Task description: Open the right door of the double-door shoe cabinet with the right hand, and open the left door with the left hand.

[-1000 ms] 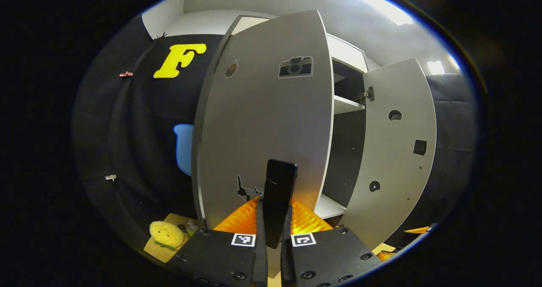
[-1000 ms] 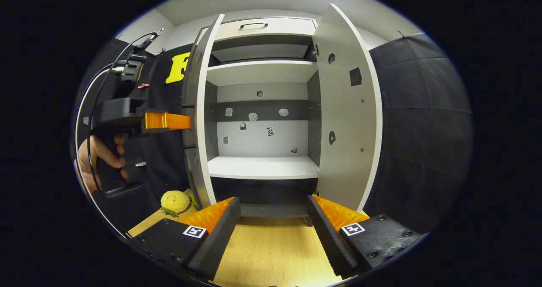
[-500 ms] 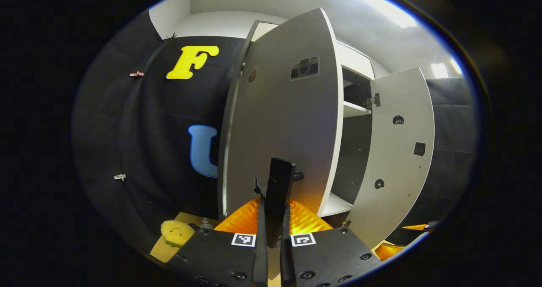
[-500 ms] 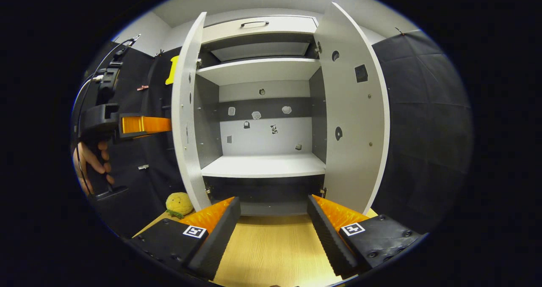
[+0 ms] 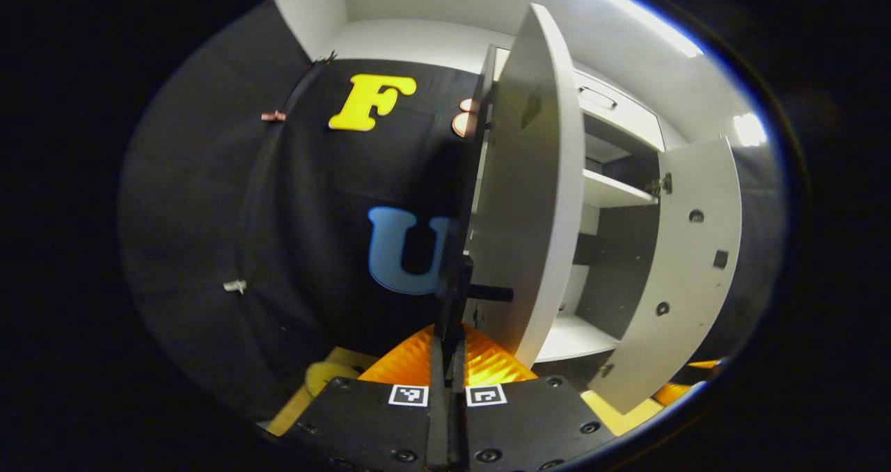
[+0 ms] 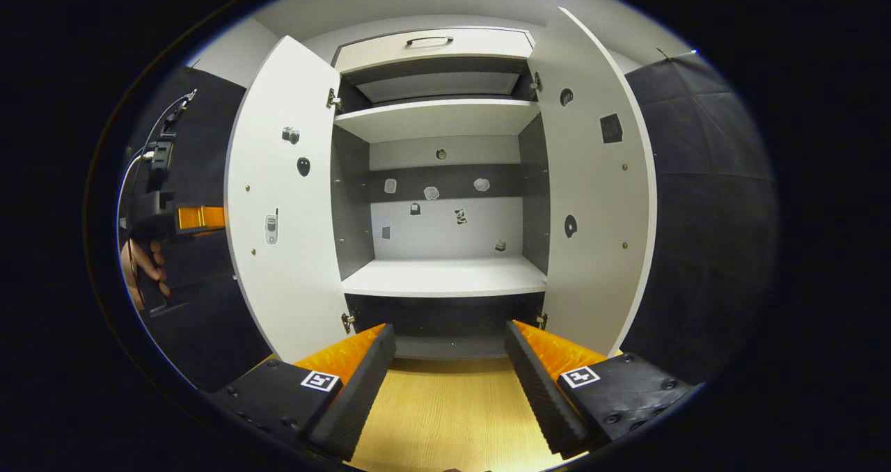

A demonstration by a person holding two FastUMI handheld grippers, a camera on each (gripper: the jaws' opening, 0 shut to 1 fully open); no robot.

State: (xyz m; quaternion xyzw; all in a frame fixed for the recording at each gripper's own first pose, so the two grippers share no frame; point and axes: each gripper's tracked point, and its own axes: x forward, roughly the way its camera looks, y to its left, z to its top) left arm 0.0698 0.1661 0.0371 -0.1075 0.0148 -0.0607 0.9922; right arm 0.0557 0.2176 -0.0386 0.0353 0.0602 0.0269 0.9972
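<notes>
The white shoe cabinet (image 6: 445,277) stands with both doors swung wide. In the right gripper view its left door (image 6: 285,200) shows its inner face and its right door (image 6: 598,193) stands out to the right. My right gripper (image 6: 449,360) is open and holds nothing, a little back from the cabinet's base. In the left gripper view the left door (image 5: 536,179) is nearly edge-on. My left gripper (image 5: 447,333) is shut on that door's black bar handle (image 5: 454,284). Farther off, the left gripper (image 6: 198,218) and the hand (image 6: 143,270) holding it reach behind the left door.
Inside are two bare white shelves, with a drawer (image 6: 429,40) above them. The floor (image 6: 445,416) before the cabinet is light wood. A yellow plush toy (image 5: 321,374) lies on the floor left of the cabinet. The right door (image 5: 686,270) juts out at the right.
The left door has swung farther open to the left, drawn by my left gripper on its handle. My right gripper has stayed open and almost still.
</notes>
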